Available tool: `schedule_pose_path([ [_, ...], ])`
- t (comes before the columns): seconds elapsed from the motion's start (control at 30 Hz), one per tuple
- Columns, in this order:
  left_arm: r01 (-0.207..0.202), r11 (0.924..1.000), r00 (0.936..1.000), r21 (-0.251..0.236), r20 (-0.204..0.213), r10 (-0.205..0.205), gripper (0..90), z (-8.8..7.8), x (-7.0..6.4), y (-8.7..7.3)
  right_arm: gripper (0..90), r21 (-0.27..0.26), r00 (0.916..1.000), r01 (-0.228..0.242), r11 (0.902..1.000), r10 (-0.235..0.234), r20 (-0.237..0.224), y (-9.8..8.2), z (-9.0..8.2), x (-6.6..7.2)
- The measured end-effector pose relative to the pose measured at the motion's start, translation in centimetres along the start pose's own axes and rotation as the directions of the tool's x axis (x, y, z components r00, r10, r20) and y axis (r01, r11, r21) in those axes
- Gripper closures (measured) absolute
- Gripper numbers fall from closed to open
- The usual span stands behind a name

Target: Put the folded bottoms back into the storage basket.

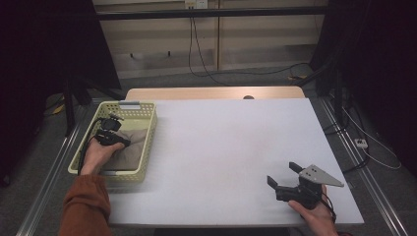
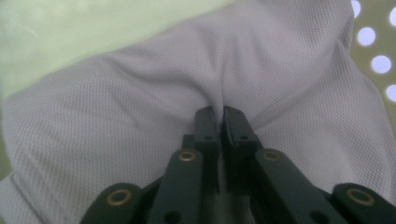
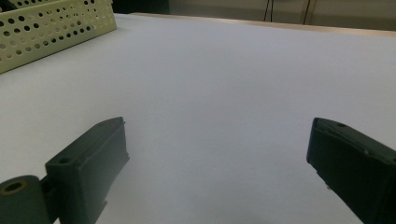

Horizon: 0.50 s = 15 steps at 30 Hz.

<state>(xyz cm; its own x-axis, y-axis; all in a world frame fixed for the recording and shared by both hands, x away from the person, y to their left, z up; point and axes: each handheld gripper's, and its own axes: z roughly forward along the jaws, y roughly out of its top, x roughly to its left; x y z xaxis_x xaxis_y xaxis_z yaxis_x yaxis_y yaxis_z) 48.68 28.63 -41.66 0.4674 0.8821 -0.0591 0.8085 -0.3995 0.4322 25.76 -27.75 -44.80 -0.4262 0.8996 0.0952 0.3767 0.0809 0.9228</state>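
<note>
Left gripper view: left gripper point(image 2: 219, 119) pinches a fold of pale, fine-meshed cloth point(image 2: 140, 102), jaws nearly together

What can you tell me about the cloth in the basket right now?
The cloth is a pale grey-beige fabric with a fine mesh-like weave, lying crumpled and folded inside the yellow perforated basket at the table's left edge. It covers most of the basket floor. The left tool has its jaws shut on a raised fold, and creases radiate from the pinch. Nothing else touches it.
</note>
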Motion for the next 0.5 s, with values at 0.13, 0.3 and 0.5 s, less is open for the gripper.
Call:
schedule_pose_path([
  [0.13,0.019,0.9989,0.9996,-0.042,-0.022,-0.02,79.7,-0.1,0.5,0.2,4.7,0.0,1.0,-0.004,1.0,0.004,0.002,0.0,0.0,0.0],
  [0.3,0.07,0.9829,0.992,-0.17,-0.092,-0.087,75.7,-1.1,1.6,0.1,4.7,0.0,1.0,-0.005,1.0,0.005,0.002,0.0,0.0,-0.1],
  [0.5,0.126,0.9795,0.977,-0.157,-0.151,-0.15,76.1,-1.1,3.0,-0.4,4.7,0.001,1.0,-0.005,1.0,0.005,0.003,0.0,0.0,-0.1],
])
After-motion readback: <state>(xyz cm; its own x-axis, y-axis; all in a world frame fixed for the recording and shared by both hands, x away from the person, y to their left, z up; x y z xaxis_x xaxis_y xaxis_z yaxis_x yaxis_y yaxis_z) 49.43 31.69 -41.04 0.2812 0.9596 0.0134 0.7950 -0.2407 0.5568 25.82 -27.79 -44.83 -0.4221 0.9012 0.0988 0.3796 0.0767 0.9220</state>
